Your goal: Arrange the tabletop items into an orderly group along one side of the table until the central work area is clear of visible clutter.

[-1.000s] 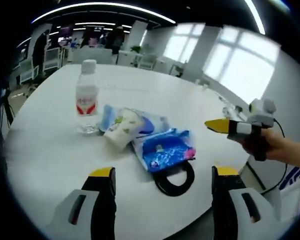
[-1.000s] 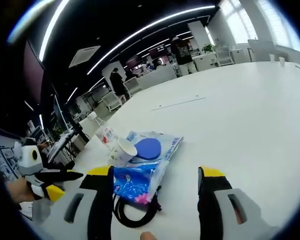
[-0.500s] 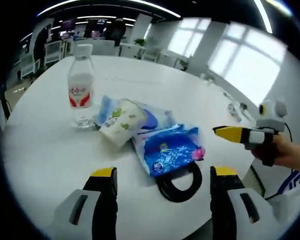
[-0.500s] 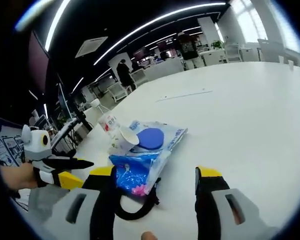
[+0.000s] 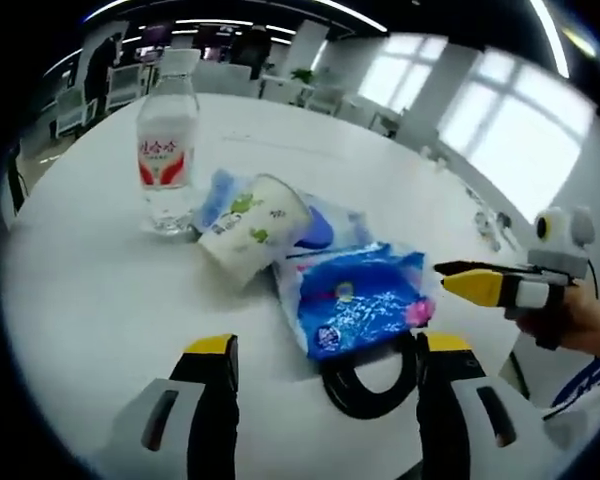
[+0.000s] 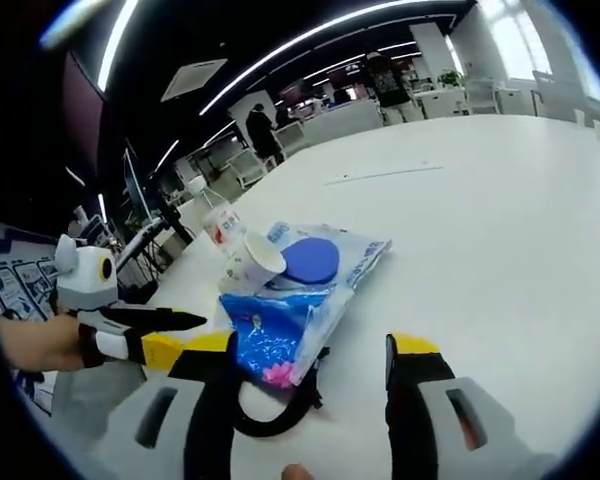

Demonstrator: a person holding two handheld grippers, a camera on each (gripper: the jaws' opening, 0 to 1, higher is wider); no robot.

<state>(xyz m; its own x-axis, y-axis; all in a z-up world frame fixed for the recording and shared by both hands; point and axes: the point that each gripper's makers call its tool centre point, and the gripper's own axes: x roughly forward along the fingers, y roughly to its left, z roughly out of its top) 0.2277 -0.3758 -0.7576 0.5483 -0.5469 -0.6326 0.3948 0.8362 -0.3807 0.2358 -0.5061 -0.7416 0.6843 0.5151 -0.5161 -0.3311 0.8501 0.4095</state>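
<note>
White table, both tongs spread wide, empty, above blue packet.

Clear plastic bottle, seemingly paper cup, glossy blue packet, smooth white table.

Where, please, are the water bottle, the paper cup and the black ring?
water bottle [image 5: 167, 160], left gripper view, on its label.
paper cup [image 5: 248, 230], left gripper view, on its side.
black ring [image 5: 365, 395], left gripper view, on its band.
</note>
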